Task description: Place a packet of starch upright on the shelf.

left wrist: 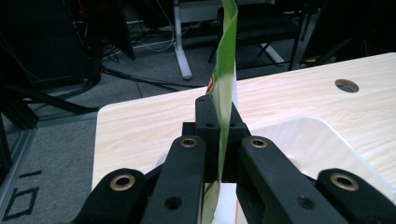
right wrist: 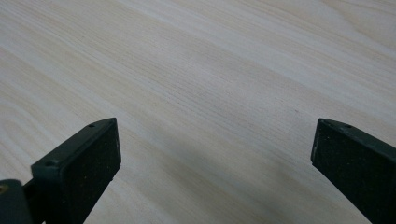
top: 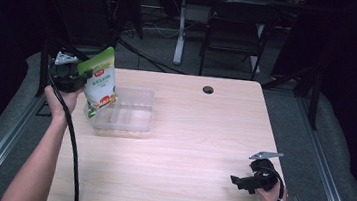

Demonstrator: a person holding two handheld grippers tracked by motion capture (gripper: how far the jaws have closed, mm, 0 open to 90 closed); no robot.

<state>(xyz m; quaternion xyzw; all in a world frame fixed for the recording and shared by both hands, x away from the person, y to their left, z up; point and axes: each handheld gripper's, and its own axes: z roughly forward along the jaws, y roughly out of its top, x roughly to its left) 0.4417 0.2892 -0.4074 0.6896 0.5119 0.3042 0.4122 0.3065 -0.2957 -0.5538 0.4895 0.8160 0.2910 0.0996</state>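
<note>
Jaws of the left gripper (top: 84, 74) pinch a green-and-white pouch (top: 101, 81), held tilted above the clear plastic tray (top: 136, 121) on the worktop (top: 186, 146). Over at the near right corner, the right gripper (top: 236, 181) hangs spread wide, nothing between its jaws.

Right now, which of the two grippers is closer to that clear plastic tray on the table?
The left. The left gripper holds a green pouch just above the clear tray's left end. The right gripper hovers open near the table's front right corner, well away from the tray.
</note>
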